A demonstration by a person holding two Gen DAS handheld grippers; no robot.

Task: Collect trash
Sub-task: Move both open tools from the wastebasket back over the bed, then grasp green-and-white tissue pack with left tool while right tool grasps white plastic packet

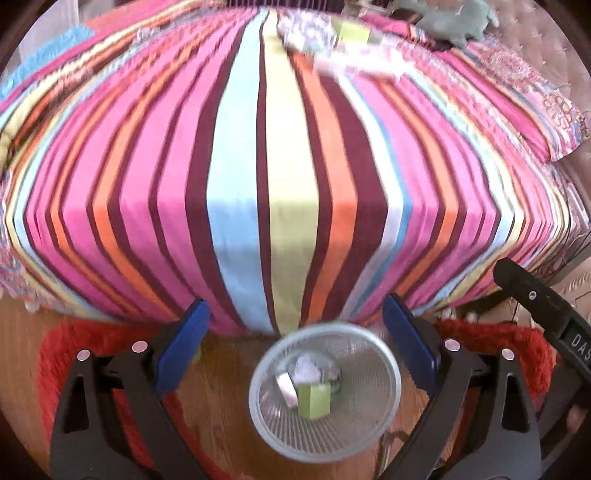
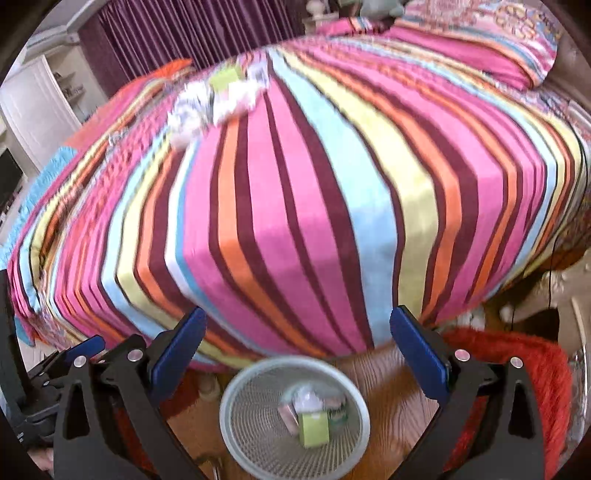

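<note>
A round mesh wastebasket [image 1: 373,417] [image 2: 243,432] stands on the wooden floor beside the bed. It holds a green box [image 1: 314,400] [image 2: 314,428], crumpled paper and small wrappers. More trash [image 1: 347,48] [image 2: 218,96], a green box among crumpled papers, lies far back on the striped bedspread. My left gripper [image 1: 295,332] is open and empty above the basket. My right gripper [image 2: 295,336] is open and empty above the basket too. The right gripper's body shows in the left view [image 1: 546,306]; the left gripper shows in the right view [image 2: 55,365].
The bed with a striped cover [image 1: 288,166] [image 2: 314,184] fills both views. A red shaggy rug [image 1: 491,339] [image 2: 517,362] lies on the floor by the basket. Pillows [image 2: 480,48] sit at the head end. Purple curtains [image 2: 166,33] and a white cabinet [image 2: 37,107] stand beyond.
</note>
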